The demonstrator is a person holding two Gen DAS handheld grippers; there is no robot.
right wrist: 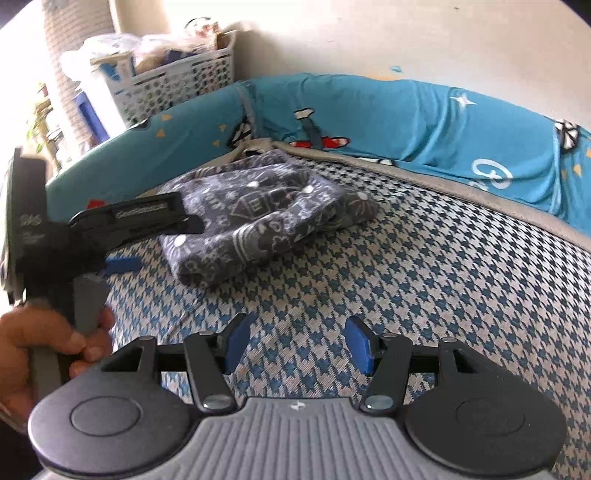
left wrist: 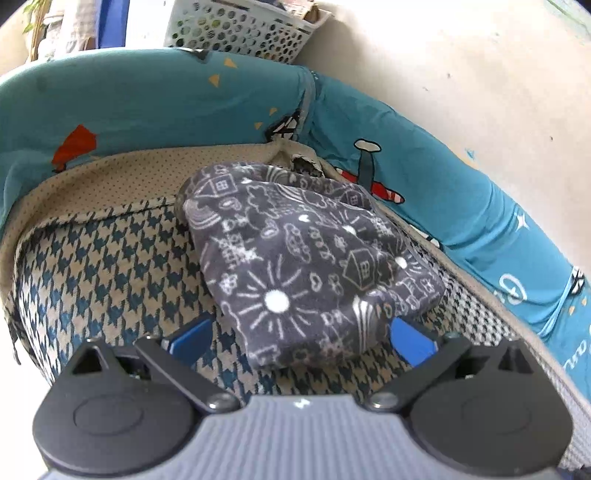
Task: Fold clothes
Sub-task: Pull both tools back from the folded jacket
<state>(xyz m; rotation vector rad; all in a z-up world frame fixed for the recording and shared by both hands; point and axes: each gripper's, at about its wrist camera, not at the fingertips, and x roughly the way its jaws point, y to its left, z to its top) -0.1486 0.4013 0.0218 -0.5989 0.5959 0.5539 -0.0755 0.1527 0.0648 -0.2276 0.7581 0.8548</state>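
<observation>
Fingers (left wrist: 192, 338) spread wide, folded garment (left wrist: 306, 266) against teal bumper (left wrist: 147, 103).

Houndstooth mattress cover (right wrist: 424, 266), teal cartoon-print bumper (left wrist: 155, 99) around it, white perforated basket (left wrist: 236, 29) behind.
</observation>
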